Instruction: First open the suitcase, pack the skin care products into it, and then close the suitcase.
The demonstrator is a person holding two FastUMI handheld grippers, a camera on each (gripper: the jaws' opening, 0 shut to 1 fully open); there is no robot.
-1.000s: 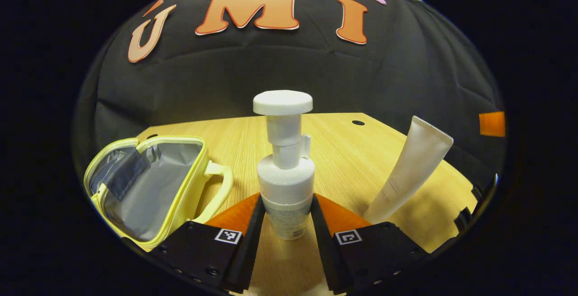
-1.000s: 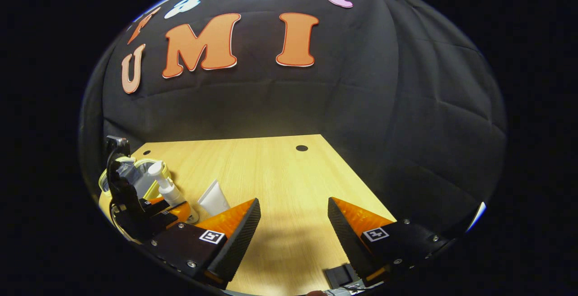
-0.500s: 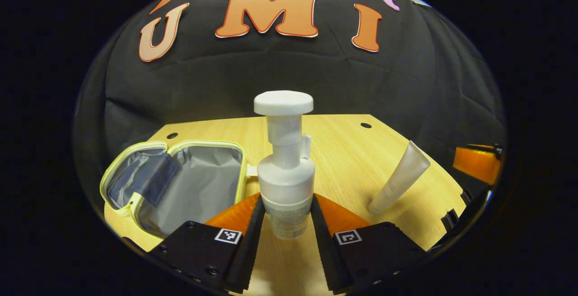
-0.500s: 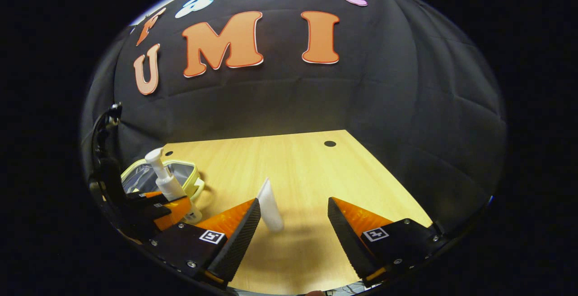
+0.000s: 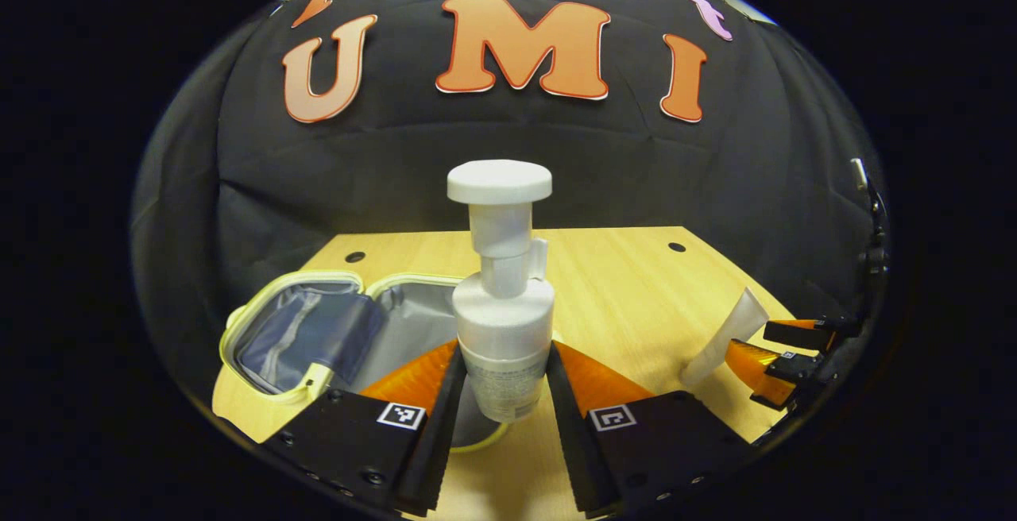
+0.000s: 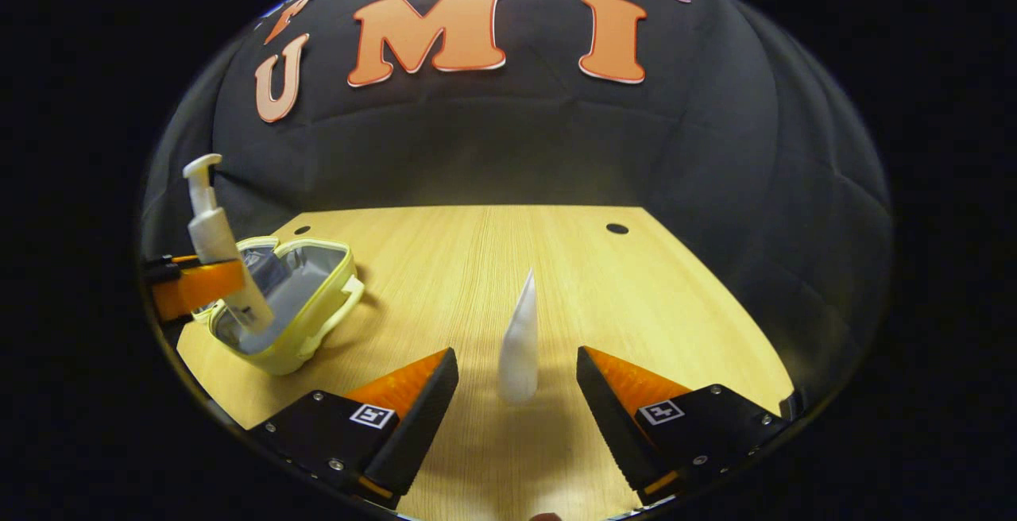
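My left gripper [image 5: 499,382] is shut on a white pump bottle [image 5: 500,322], held upright in the air over the open yellow suitcase [image 5: 278,338] with its grey lining. In the right gripper view the same pump bottle [image 6: 218,247] hangs above the suitcase [image 6: 318,322] at the left, held by the left gripper [image 6: 195,287]. A white tube [image 6: 520,342] stands on its cap on the wooden table [image 6: 675,306], midway between the fingers of my open right gripper [image 6: 516,394], touching neither. The left gripper view shows the tube [image 5: 727,338] beside the right gripper [image 5: 783,354].
The table [image 5: 620,291] has small round holes near its back edge [image 6: 616,229]. Black cloth walls close in behind and to the right. Bare wood lies between the suitcase and the tube.
The left gripper has carried the pump bottle up and left, over the open suitcase. The right gripper has swung so the standing tube now sits between its open fingers.
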